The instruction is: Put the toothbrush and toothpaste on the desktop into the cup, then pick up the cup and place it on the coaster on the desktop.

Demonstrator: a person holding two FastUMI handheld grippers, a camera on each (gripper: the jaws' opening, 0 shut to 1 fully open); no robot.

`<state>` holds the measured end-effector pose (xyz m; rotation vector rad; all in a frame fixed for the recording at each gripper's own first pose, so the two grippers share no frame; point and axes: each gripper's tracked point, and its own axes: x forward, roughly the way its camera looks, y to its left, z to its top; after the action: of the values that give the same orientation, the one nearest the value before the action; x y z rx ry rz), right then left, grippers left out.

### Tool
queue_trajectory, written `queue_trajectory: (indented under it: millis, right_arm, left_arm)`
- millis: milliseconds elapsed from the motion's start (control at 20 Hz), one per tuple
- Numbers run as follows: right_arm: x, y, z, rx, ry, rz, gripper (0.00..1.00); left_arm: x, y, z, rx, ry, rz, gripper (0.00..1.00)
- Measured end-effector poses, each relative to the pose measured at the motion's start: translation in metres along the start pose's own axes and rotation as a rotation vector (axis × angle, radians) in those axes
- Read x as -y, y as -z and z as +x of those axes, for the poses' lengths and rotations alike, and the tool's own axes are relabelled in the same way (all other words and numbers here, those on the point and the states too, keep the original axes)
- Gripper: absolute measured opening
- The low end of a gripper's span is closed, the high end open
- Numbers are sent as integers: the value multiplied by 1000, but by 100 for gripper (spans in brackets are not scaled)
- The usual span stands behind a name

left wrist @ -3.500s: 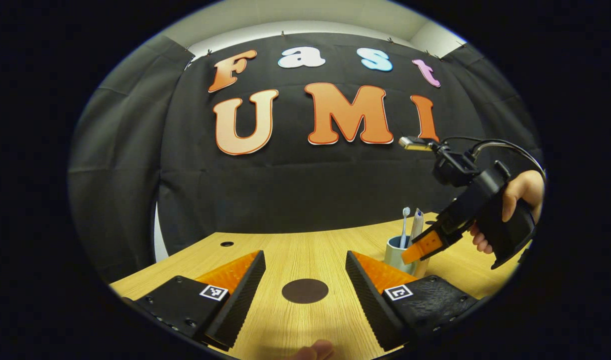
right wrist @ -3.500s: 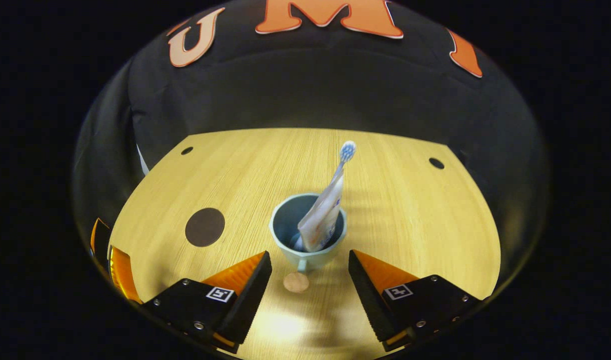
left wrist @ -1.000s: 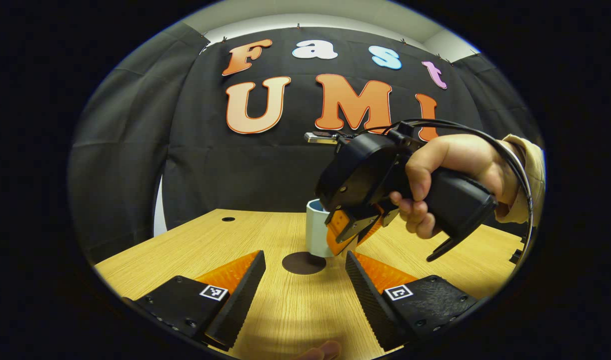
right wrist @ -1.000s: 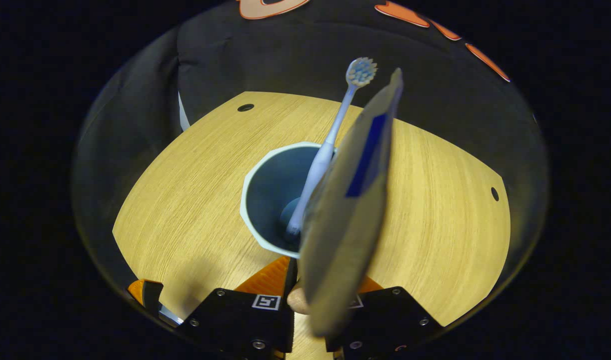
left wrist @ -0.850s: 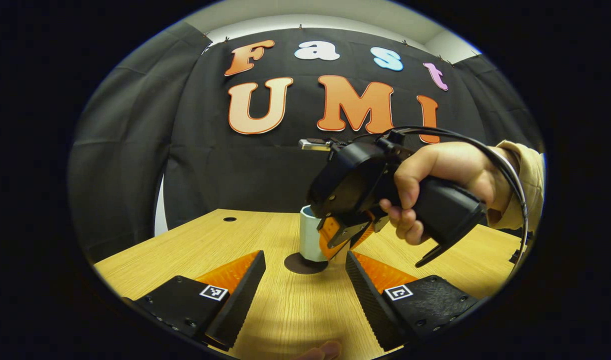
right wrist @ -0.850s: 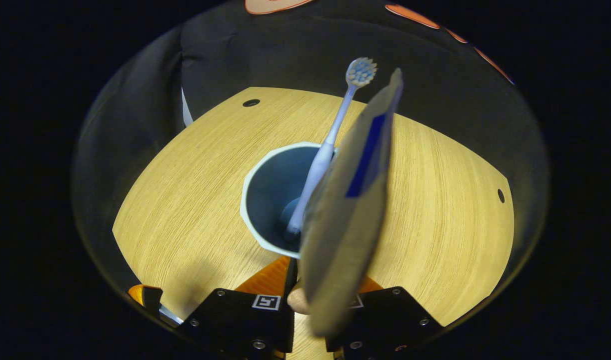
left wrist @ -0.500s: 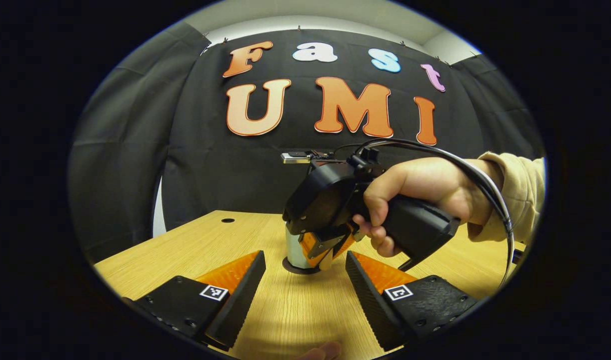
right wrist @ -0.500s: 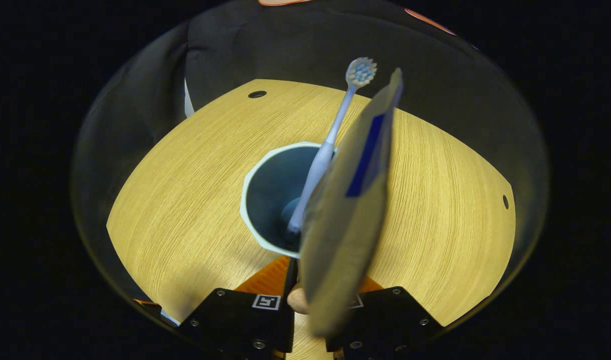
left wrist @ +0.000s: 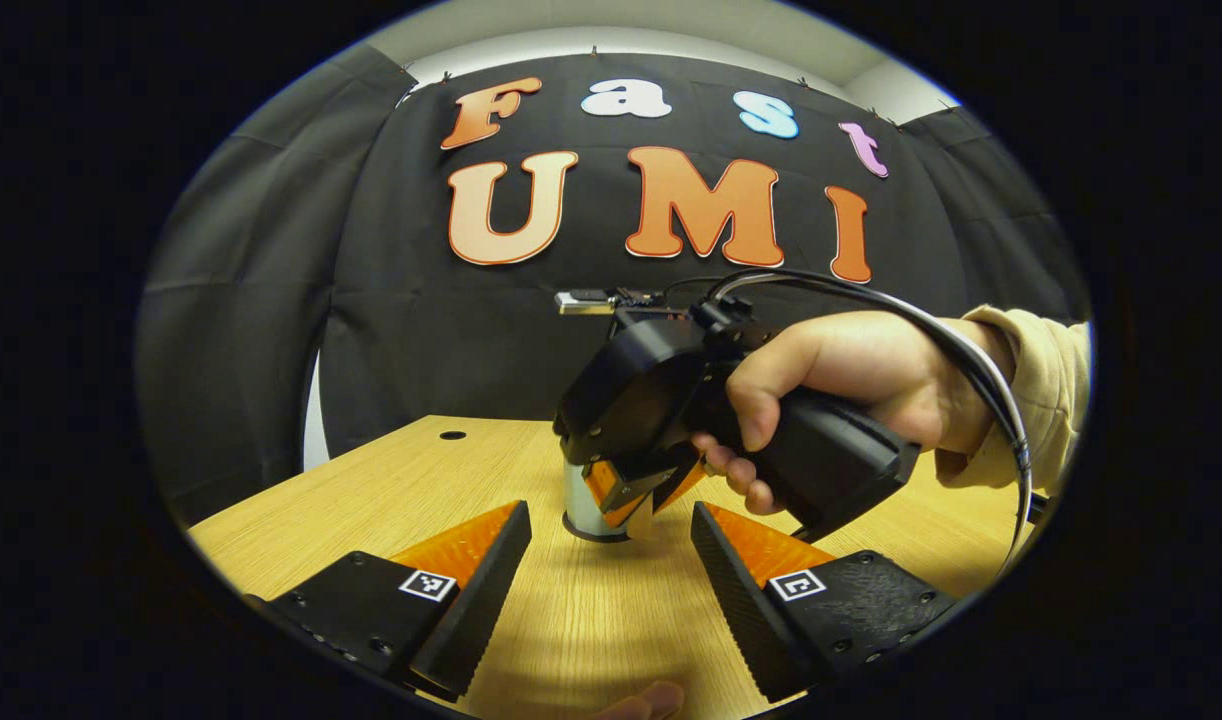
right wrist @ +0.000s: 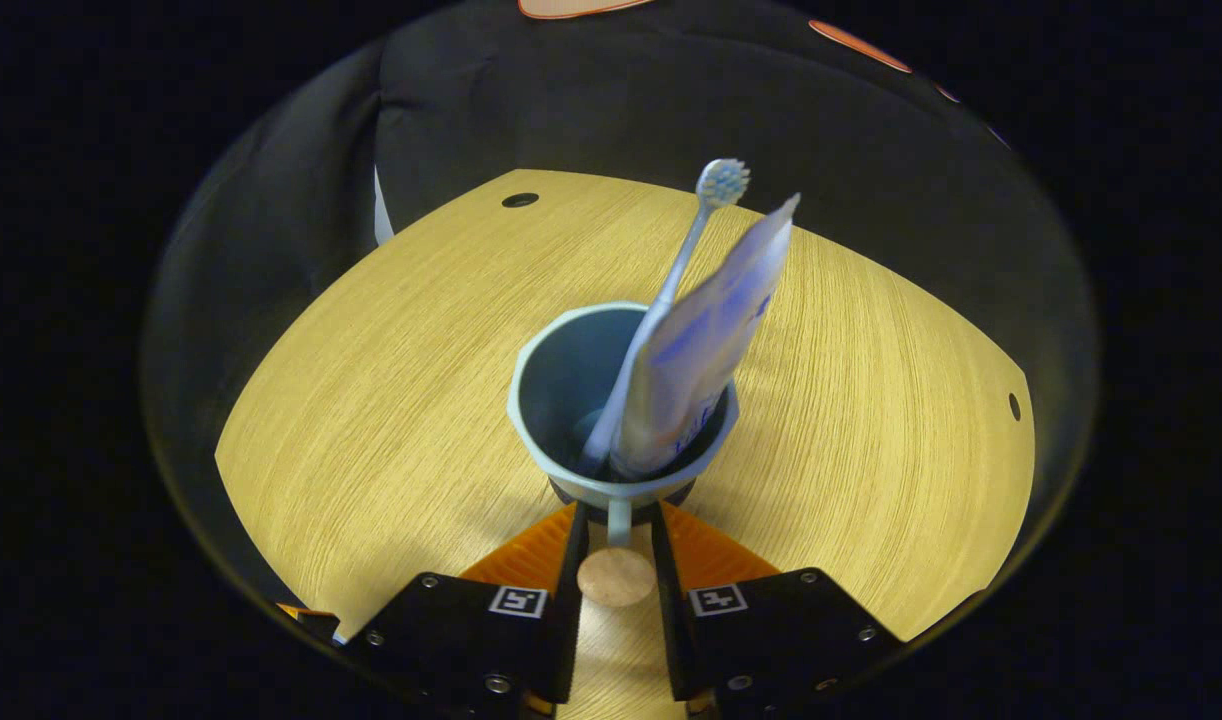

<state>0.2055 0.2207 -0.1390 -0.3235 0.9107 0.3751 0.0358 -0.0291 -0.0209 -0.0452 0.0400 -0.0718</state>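
— What's nearest on your side?

— My left gripper point(left wrist: 611, 570). Its jaws stand wide apart with nothing between them but bare light wood-grain desk point(left wrist: 591, 630), and it sits on the near side of the cup, apart from it.

— And the other one?

— My right gripper point(right wrist: 616, 520) is at the pale blue-green cup with the faceted rim point(right wrist: 561, 395). Its jaws are only narrowly apart, one on each side of the cup's thin handle and its round tan wooden knob point(right wrist: 616, 577). The knob fills the gap, but I cannot tell whether both fingers press on it.

— Where is the cup?

— Upright on the desk, with a sliver of the dark round coaster point(right wrist: 563, 494) showing beneath its base.

— What's inside it?

— The pale blue toothbrush point(right wrist: 676, 270) stands in the cup, head up, leaning toward the far rim. The white toothpaste tube with blue print point(right wrist: 706, 340) leans beside it, touching it.

— Anything past the cup?

— In the left gripper view, a hand point(left wrist: 851, 370) in a beige sleeve point(left wrist: 1041, 370) grips the right gripper's black body above the cup, and a black cable point(left wrist: 871, 295) arcs over the hand.
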Motion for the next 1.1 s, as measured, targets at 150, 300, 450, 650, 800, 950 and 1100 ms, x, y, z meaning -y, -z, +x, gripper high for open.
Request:
queue_trajectory:
  millis: [150, 300, 450, 650, 800, 950, 1100]
  right_arm:
    - [2, -11, -10, 75, -21, 39, 55]
    - [2, -25, -39, 156, -67, 69, 85]
    - [16, -31, -70, 257, -75, 96, 96]
    - [49, -34, -125, 421, -58, 114, 97]
    - [91, -26, -175, 544, 19, 128, 97]
    - [128, -6, -218, 660, 112, 154, 97]
    - [157, 29, -248, 737, 185, 186, 97]
  left_arm:
    - [-3, 2, 0, -9, -15, 6, 98]
    - [-3, 1, 1, -13, -22, 14, 98]
    - [-2, -3, 2, -12, -28, 27, 98]
    - [3, -9, 5, -2, -30, 45, 98]
    - [6, -13, 5, -3, -46, 56, 97]
    - [14, -20, 6, 11, -52, 49, 97]
    - [18, -28, 6, 37, -57, 76, 97]
